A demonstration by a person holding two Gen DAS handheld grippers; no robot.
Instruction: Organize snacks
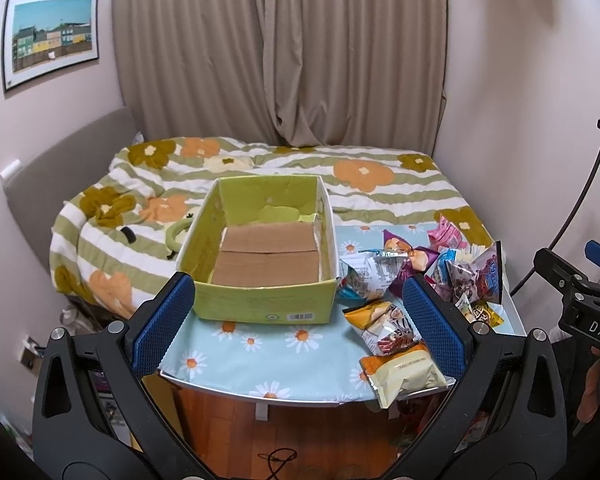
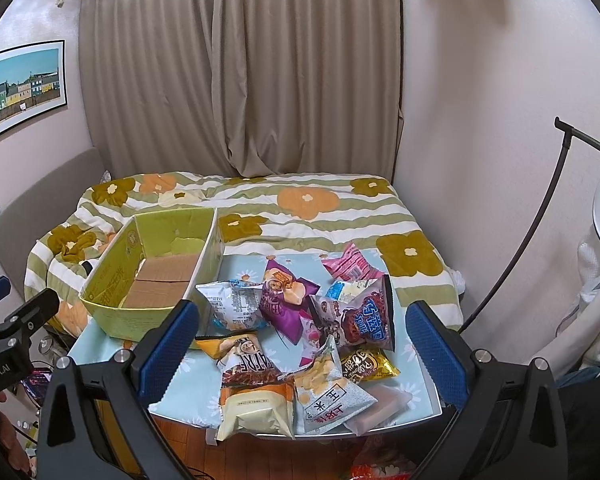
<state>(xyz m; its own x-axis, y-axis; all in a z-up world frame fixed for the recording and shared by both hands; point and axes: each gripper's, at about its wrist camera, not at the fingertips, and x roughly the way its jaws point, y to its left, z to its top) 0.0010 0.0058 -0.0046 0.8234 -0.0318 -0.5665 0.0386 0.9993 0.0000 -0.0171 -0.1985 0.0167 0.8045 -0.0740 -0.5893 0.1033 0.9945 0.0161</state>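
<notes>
An empty green cardboard box (image 1: pixel 260 300) (image 2: pixel 116 316) stands on the left of a small table with a daisy-print cloth (image 1: pixel 260 352) (image 2: pixel 112 344). A heap of several snack packets (image 2: pixel 300 320) (image 1: pixel 420 276) lies to its right, among them a purple bag (image 2: pixel 284 304), a yellow bag (image 2: pixel 240 356) and a cream packet (image 2: pixel 256 408) at the front edge. My left gripper (image 1: pixel 300 320) hangs open in front of the box, holding nothing. My right gripper (image 2: pixel 304 340) stands open above the near side of the heap, empty.
A bed with a striped flower quilt (image 1: pixel 300 184) lies right behind the table, with curtains (image 1: pixel 280 52) and walls beyond. A black lamp stand (image 2: pixel 540 220) curves at the right. Wooden floor (image 1: pixel 300 440) and a cable show below the table's front edge.
</notes>
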